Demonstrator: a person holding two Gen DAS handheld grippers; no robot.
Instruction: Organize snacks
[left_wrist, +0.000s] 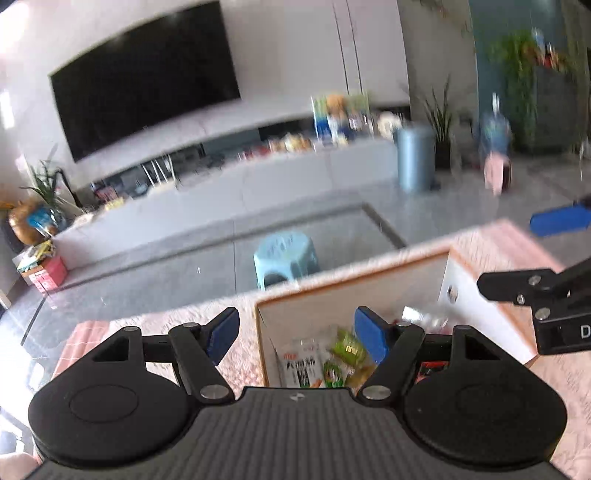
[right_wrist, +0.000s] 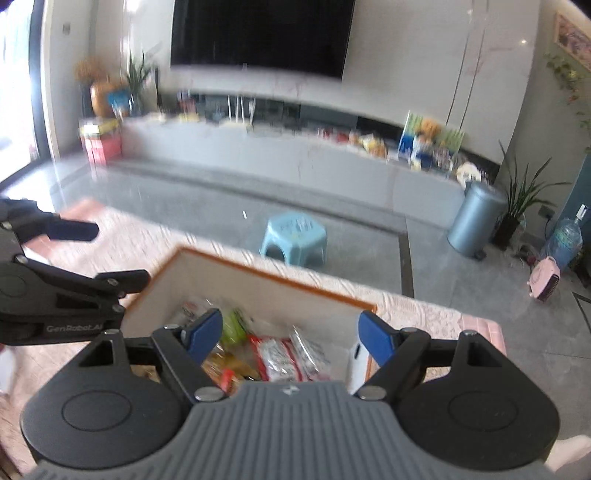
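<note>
A white box with an orange rim (left_wrist: 351, 284) (right_wrist: 280, 280) stands on a table with a pink cloth. It holds several snack packets: a white packet (left_wrist: 299, 363), green packets (left_wrist: 345, 349) (right_wrist: 234, 326), a red and white packet (right_wrist: 277, 356) and an orange one (right_wrist: 225, 365). My left gripper (left_wrist: 295, 332) is open and empty above the box's left wall. My right gripper (right_wrist: 290, 334) is open and empty above the box's right part. Each gripper shows at the edge of the other's view: the right gripper (left_wrist: 517, 258) and the left gripper (right_wrist: 110, 254).
The pink cloth (right_wrist: 424, 314) covers the table around the box. Beyond the table are a light blue stool (right_wrist: 295, 236) on the grey floor, a blue bin (right_wrist: 474, 218), a long TV bench (right_wrist: 258, 155) with clutter, potted plants and a pink heater (right_wrist: 545, 282).
</note>
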